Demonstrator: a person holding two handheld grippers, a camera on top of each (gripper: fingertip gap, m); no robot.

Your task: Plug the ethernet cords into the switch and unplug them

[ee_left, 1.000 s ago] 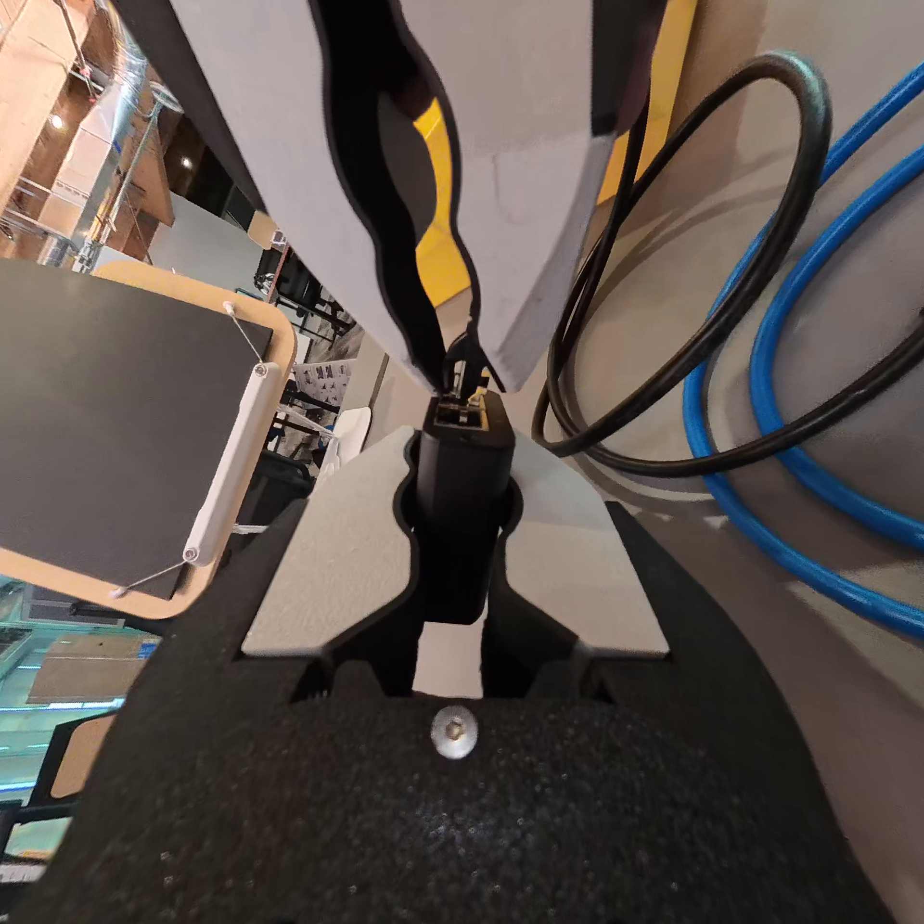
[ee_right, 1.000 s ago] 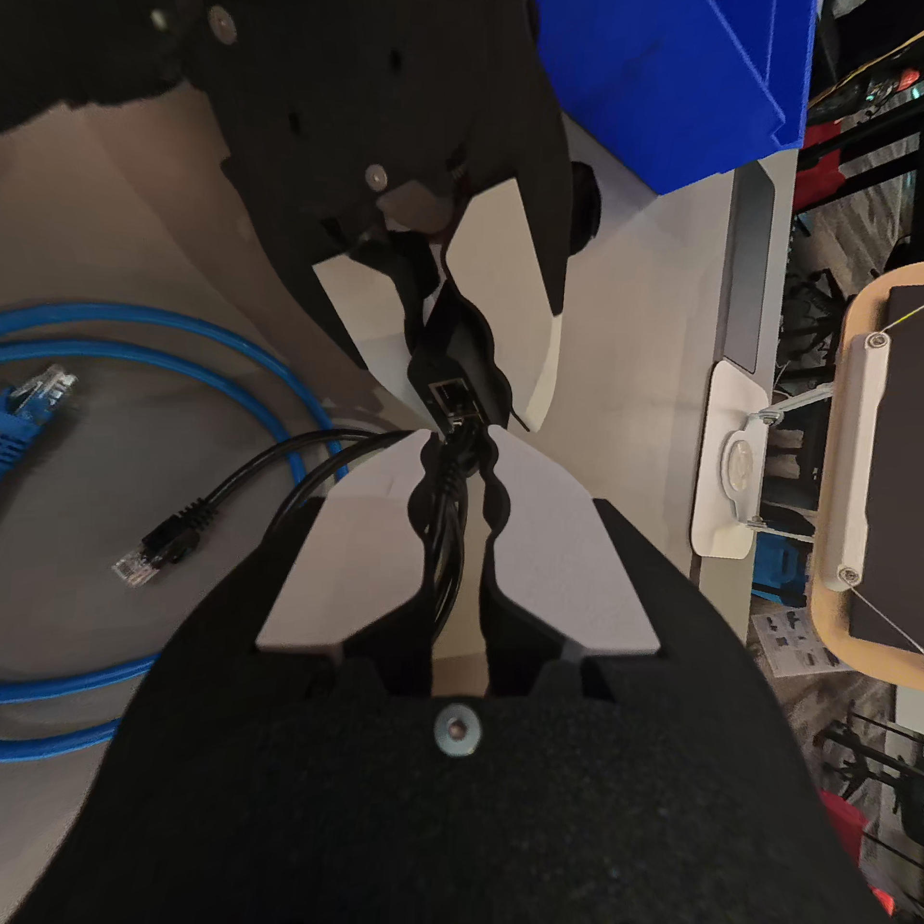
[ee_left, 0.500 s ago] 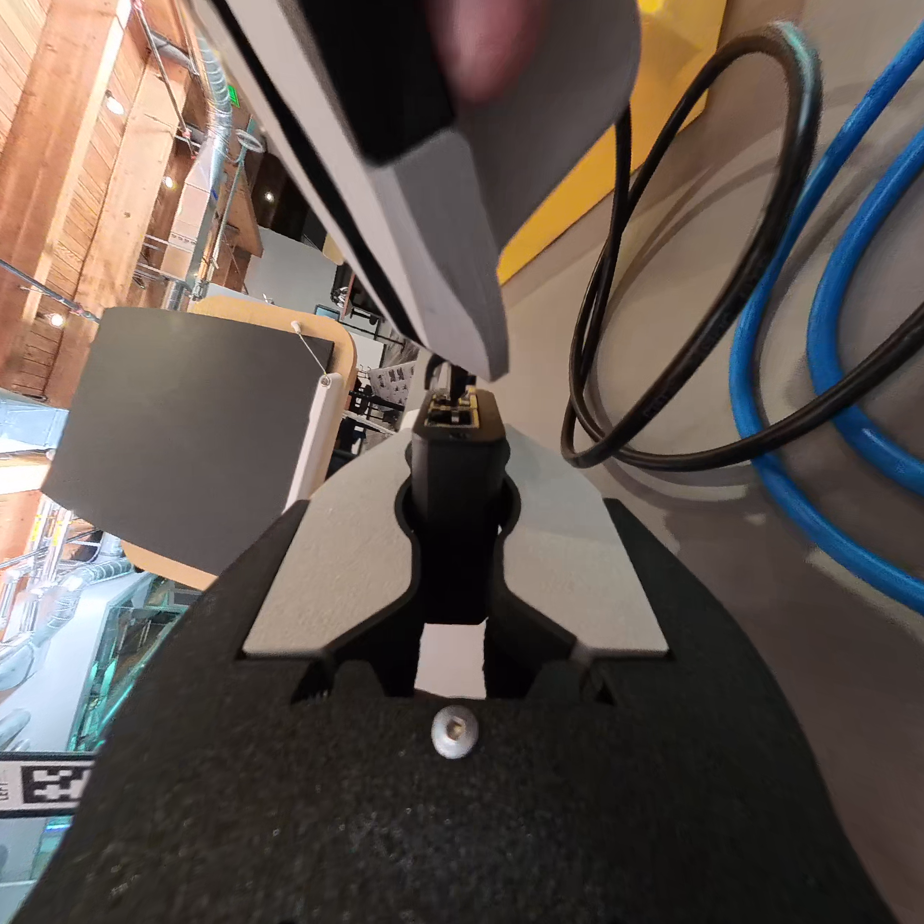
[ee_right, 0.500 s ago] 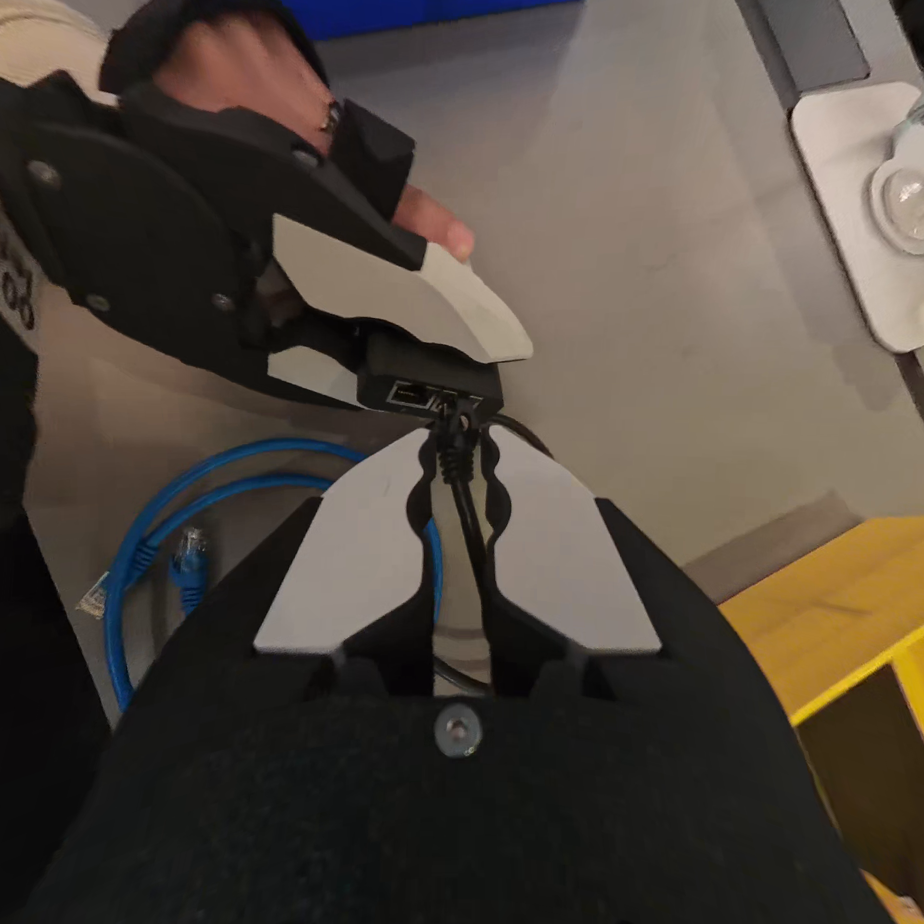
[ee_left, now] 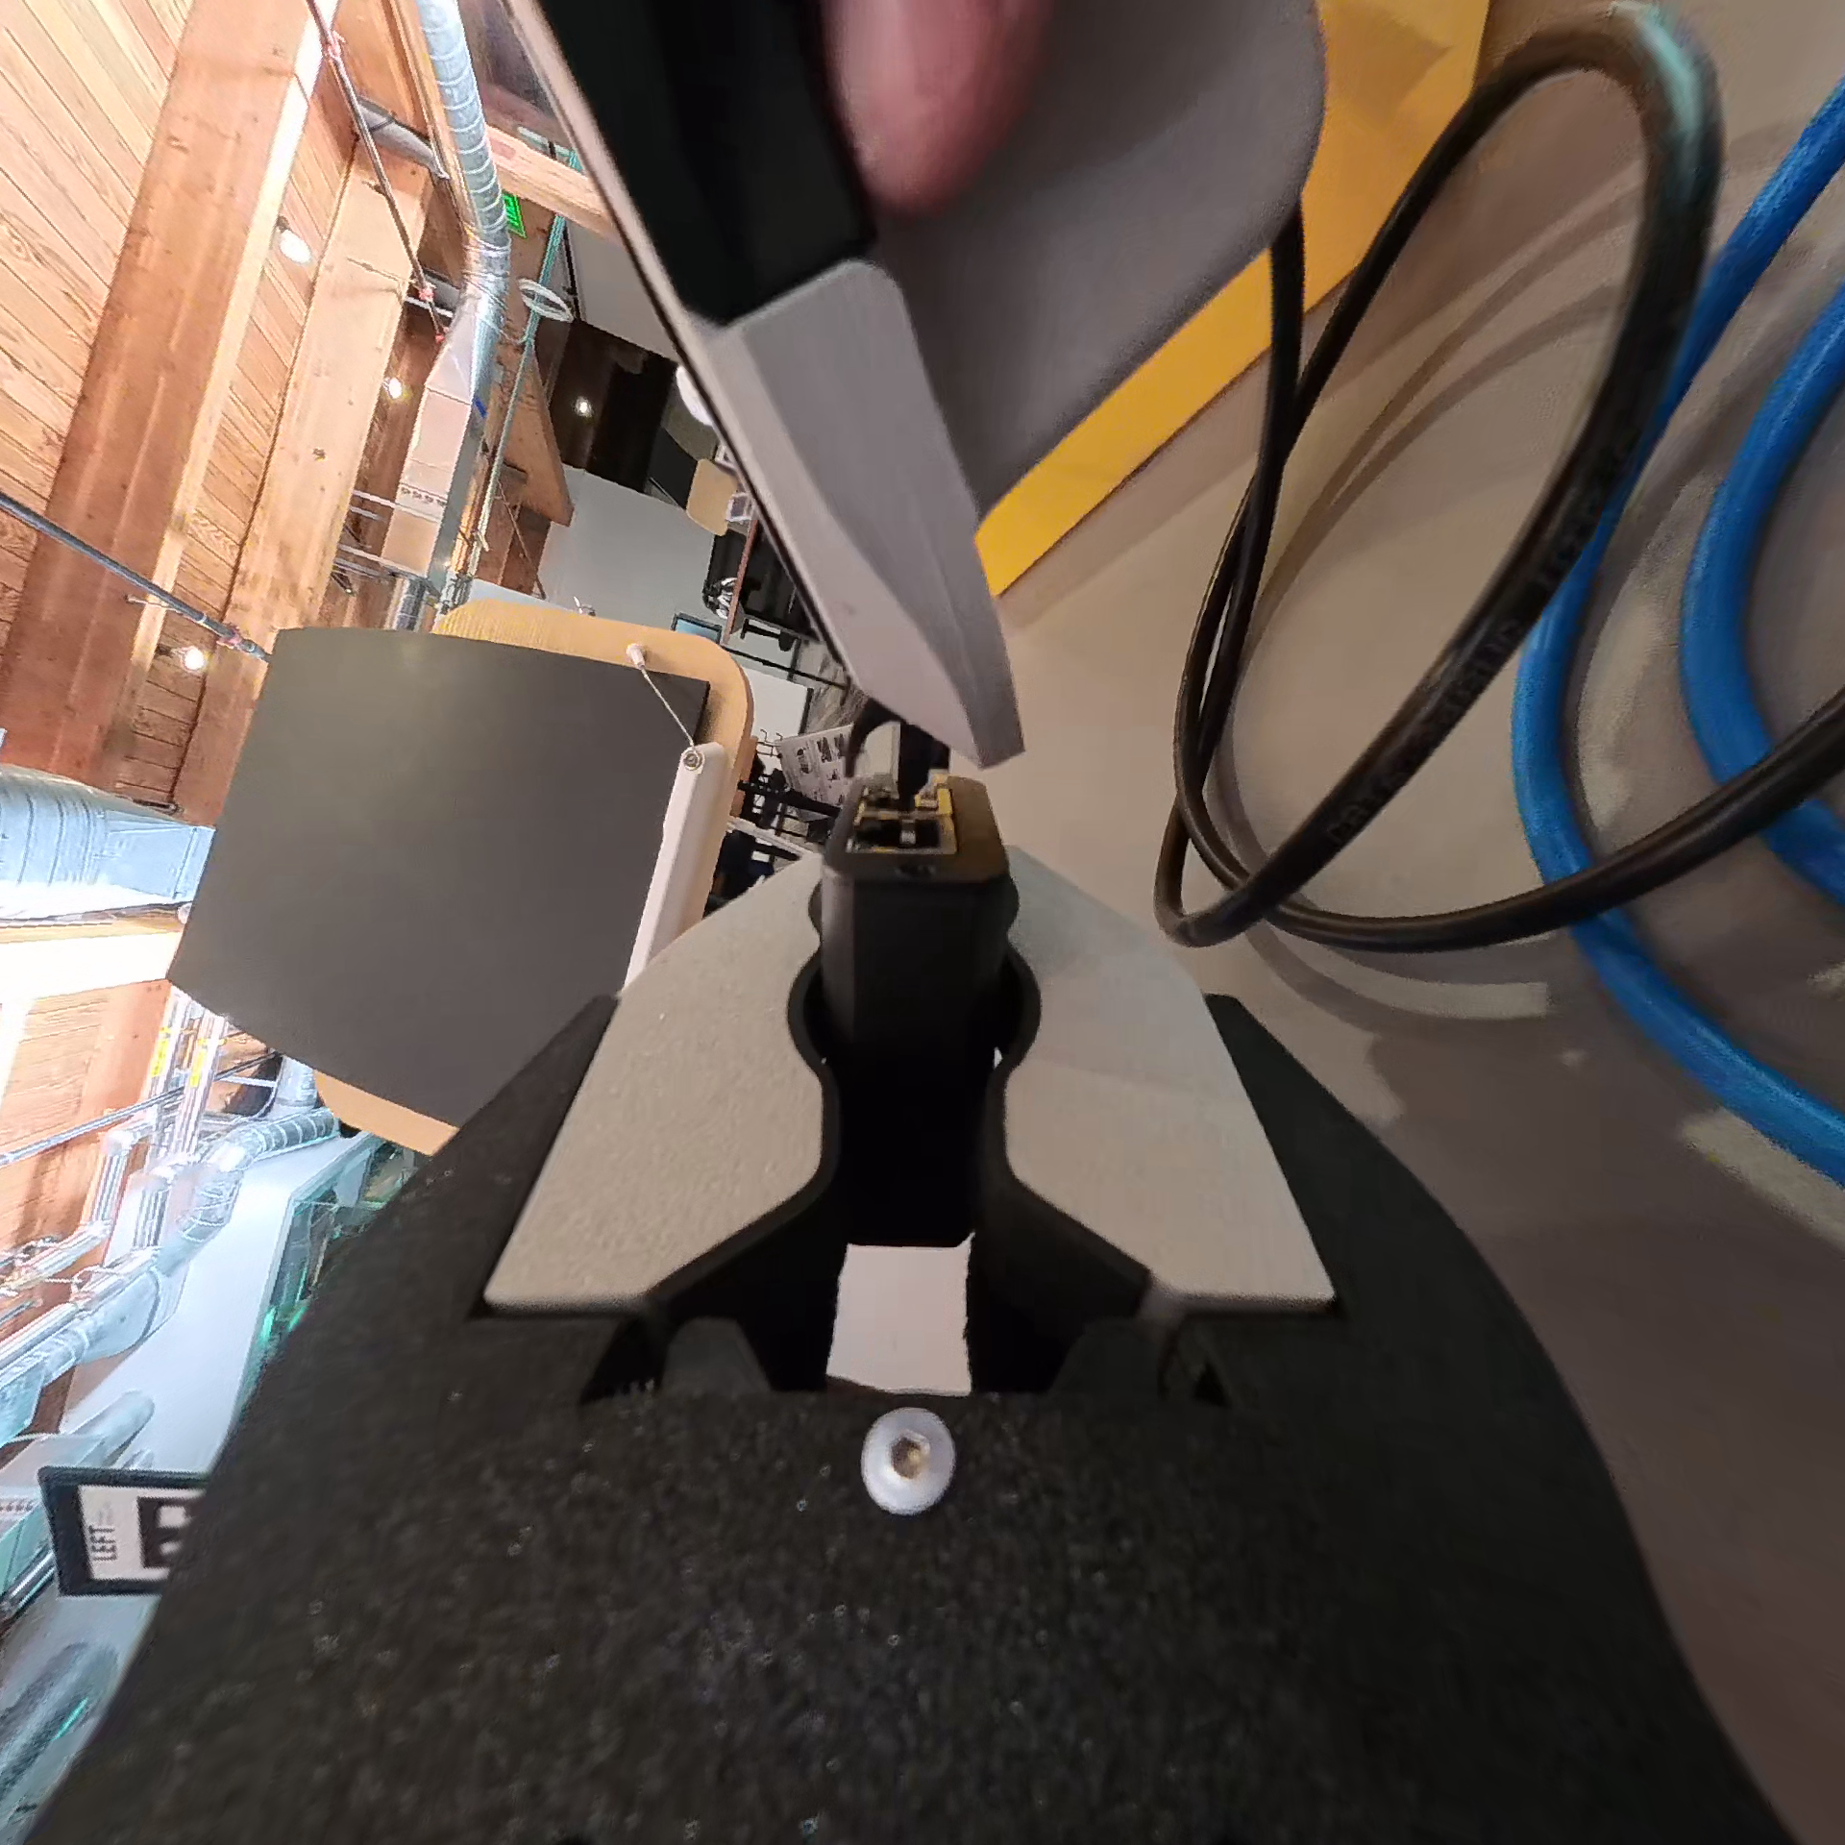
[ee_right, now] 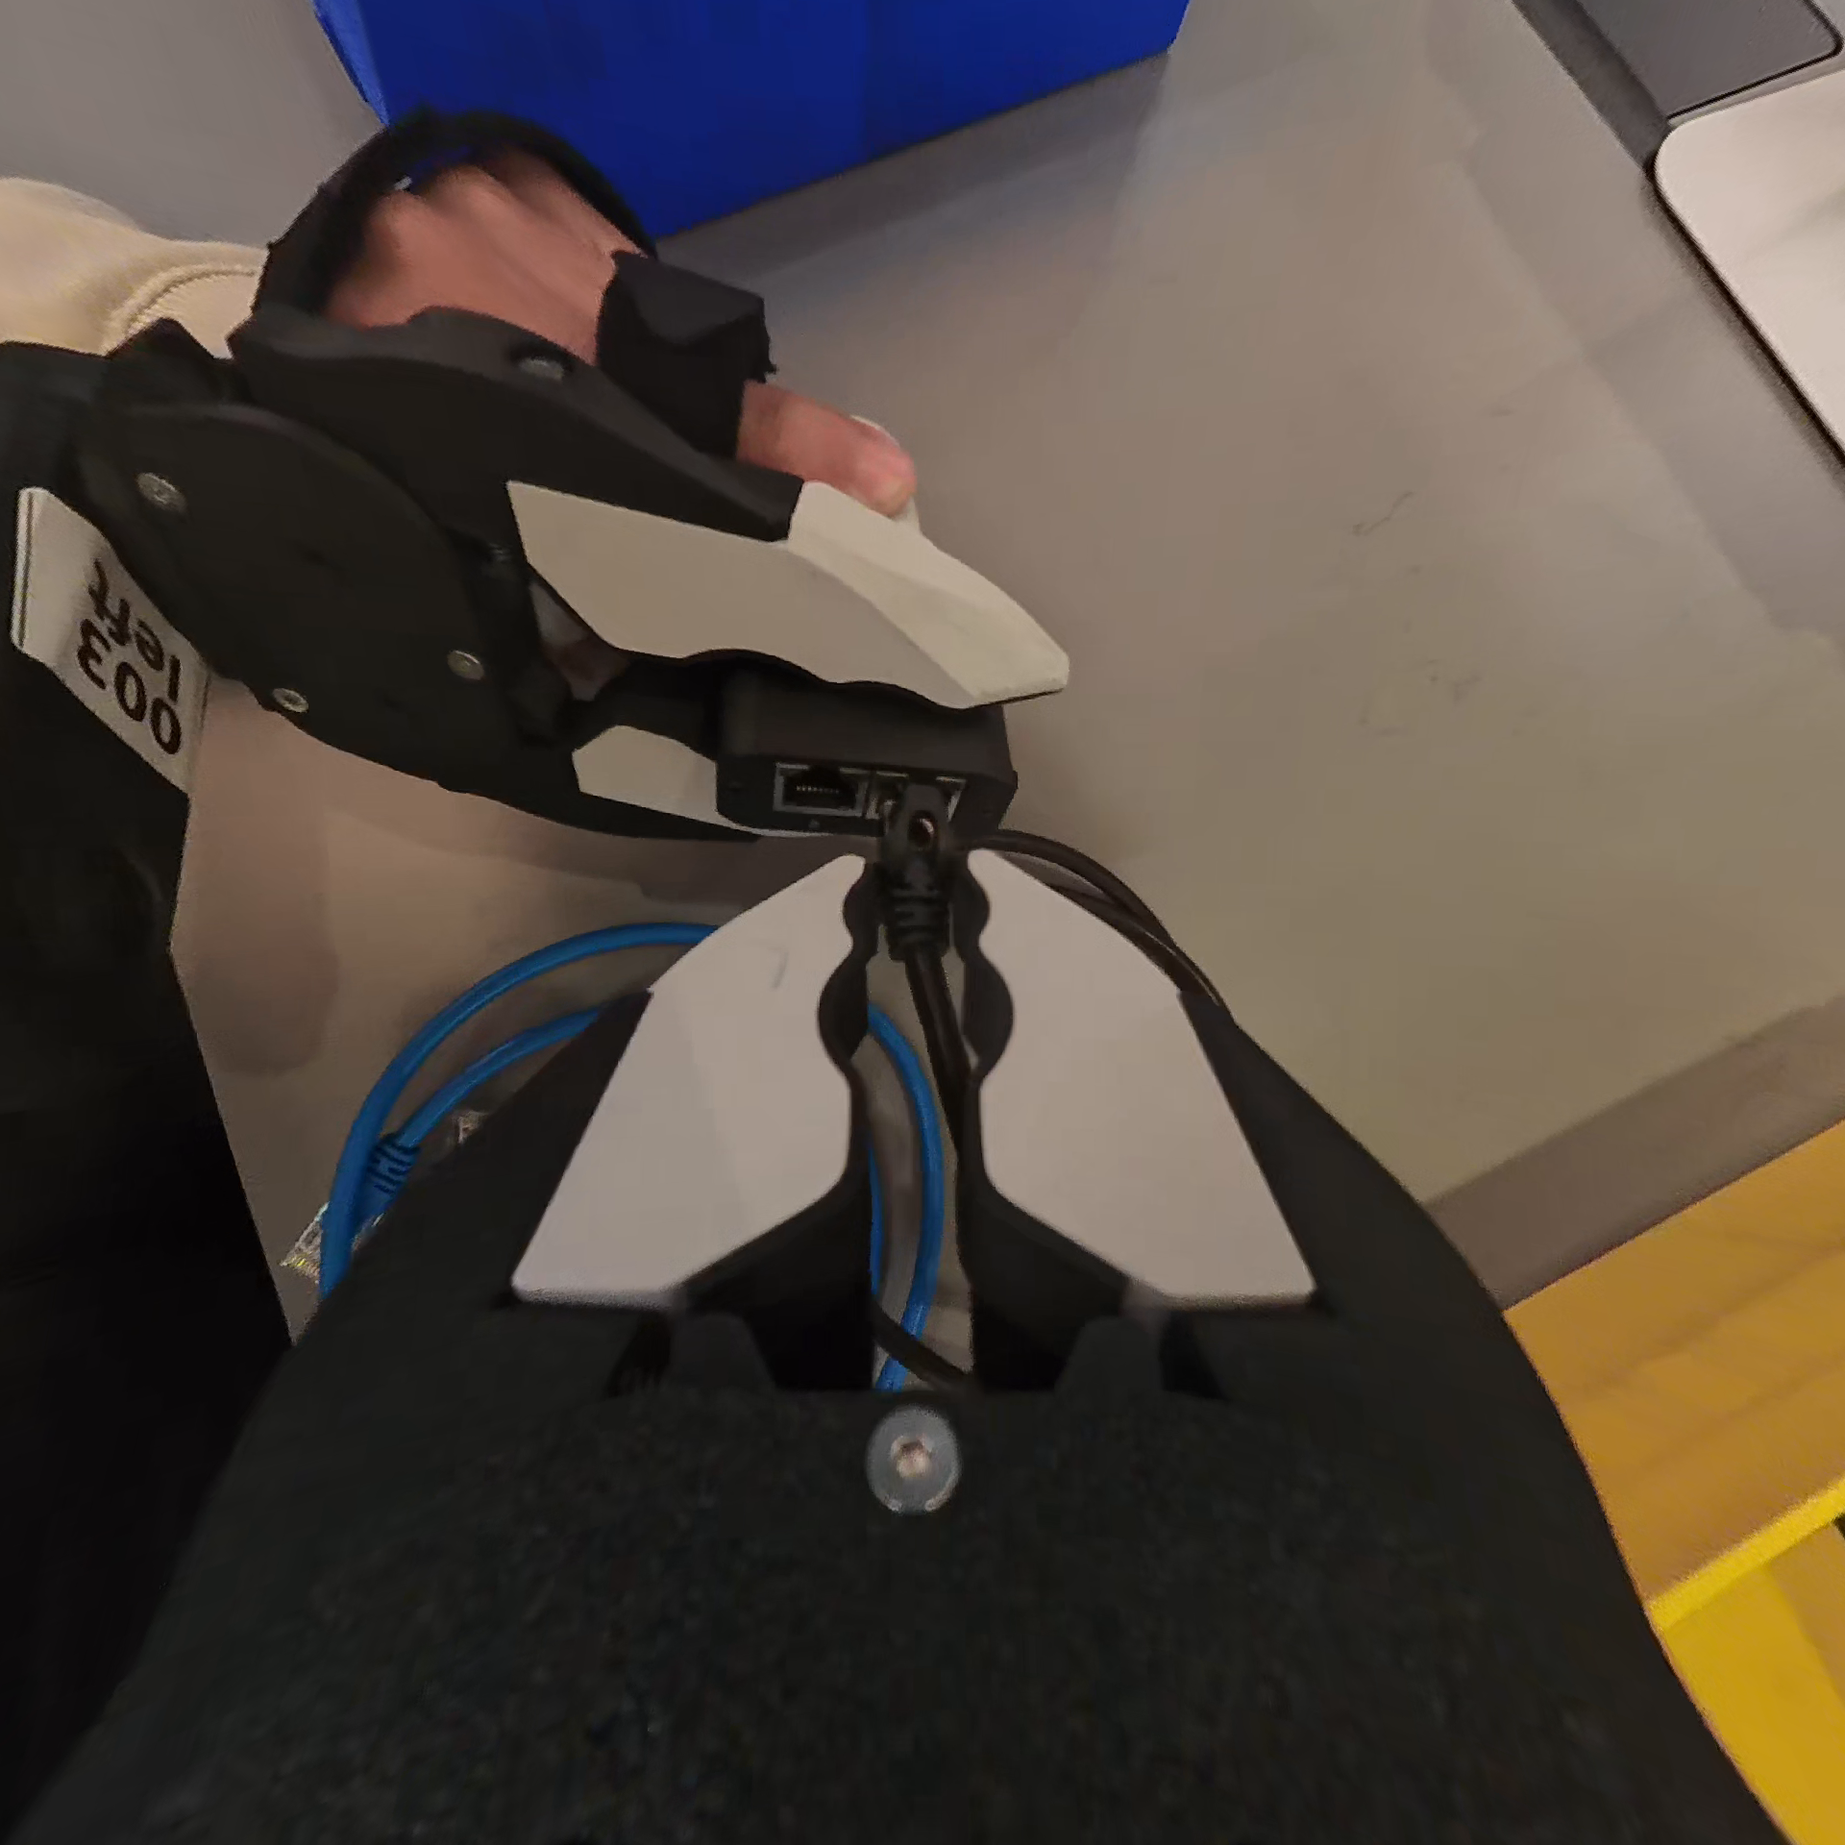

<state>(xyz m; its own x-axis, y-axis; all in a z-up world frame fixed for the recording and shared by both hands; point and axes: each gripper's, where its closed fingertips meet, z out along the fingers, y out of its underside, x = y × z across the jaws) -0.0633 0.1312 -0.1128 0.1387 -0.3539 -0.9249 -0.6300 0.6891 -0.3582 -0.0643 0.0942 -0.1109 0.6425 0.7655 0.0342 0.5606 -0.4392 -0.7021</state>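
Black switch (ee_right: pixel 859 734), gripped between light grey fingers (ee_right: pixel 799 589) of black left tool (ee_right: pixel 759 689). Black cord (ee_right: pixel 933 998) with black plug (ee_right: pixel 909 879) at switch face, between light grey fingers (ee_right: pixel 719 1088) of black, speckled right tool (ee_right: pixel 911 899). Blue cord (ee_left: pixel 1617 899) coiled on plain grey bench (ee_right: pixel 1348 559); black cord loop over it. Solid blue bin (ee_right: pixel 759 90) at far edge. Yellow box (ee_right: pixel 1697 1448) at near corner. White tag (ee_right: pixel 100 649) with black marks on left tool. Beige sleeve (ee_right: pixel 90 250).
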